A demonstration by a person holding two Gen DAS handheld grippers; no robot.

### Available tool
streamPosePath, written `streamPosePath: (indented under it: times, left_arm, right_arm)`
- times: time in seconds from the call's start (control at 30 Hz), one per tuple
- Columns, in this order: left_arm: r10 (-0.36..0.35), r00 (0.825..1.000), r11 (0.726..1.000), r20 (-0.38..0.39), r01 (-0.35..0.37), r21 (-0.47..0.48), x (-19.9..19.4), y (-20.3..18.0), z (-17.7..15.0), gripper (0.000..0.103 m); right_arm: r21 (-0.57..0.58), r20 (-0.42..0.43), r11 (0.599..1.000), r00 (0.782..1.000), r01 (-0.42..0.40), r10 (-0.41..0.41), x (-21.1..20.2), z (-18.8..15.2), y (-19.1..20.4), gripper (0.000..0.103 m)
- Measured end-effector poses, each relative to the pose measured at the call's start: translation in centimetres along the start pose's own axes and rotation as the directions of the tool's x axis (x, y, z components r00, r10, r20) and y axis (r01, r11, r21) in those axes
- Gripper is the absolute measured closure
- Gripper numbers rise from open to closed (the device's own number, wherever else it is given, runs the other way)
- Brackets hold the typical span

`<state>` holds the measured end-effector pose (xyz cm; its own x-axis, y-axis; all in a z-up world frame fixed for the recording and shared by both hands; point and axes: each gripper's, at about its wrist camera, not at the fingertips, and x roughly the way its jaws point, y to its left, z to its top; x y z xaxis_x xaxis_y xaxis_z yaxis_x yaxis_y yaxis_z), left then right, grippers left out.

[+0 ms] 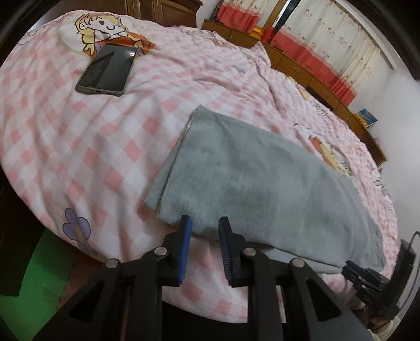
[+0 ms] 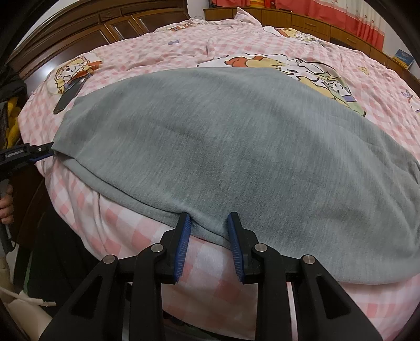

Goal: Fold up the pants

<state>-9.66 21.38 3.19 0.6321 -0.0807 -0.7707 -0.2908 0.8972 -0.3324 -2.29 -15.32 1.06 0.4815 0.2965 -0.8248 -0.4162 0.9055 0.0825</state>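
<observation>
Grey pants (image 2: 223, 147) lie flat on the pink checked bed cover, folded lengthwise along the near bed edge; they also show in the left wrist view (image 1: 257, 183). My left gripper (image 1: 204, 223) is open, its blue pads on either side of the pants' near hem at one end. My right gripper (image 2: 208, 220) is open, its pads straddling the near edge of the pants without pinching it. The left gripper also shows in the right wrist view (image 2: 39, 152) at the pants' left end. The right gripper shows in the left wrist view (image 1: 367, 278) at the far right.
A dark phone (image 1: 107, 69) lies on the bed cover (image 1: 78, 147) beyond the pants, also seen in the right wrist view (image 2: 71, 94). A wooden headboard (image 2: 92, 23) and low wooden cabinets (image 1: 328, 91) ring the bed. A green floor mat (image 1: 31, 283) lies below the bed edge.
</observation>
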Motion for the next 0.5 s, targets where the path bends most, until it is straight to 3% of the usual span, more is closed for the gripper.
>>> streamPosePath:
  times: [0.23, 0.33, 0.4, 0.5]
  left_arm:
    - [0.046, 0.998, 0.999, 0.037, -0.046, -0.022, -0.9, 0.9, -0.1, 0.081]
    - [-0.051, 0.999, 0.997, 0.019, 0.052, -0.060, -1.7, 1.2, 0.1, 0.081]
    - [-0.151, 0.989, 0.984, -0.004, 0.150, -0.096, -2.1, 0.8, 0.0, 0.081]
    - [-0.233, 0.972, 0.966, -0.030, 0.227, -0.125, -1.9, -0.1, -0.7, 0.074]
  right_arm:
    - [0.000, 0.001, 1.000, 1.000, 0.000, 0.000, 0.0, 0.0, 0.0, 0.073]
    - [0.000, -0.001, 1.000, 1.000, 0.000, 0.000, 0.0, 0.0, 0.0, 0.073]
    - [0.000, 0.000, 1.000, 1.000, 0.001, -0.001, 0.0, 0.0, 0.0, 0.073]
    - [0.000, 0.000, 1.000, 1.000, 0.000, 0.000, 0.0, 0.0, 0.0, 0.073]
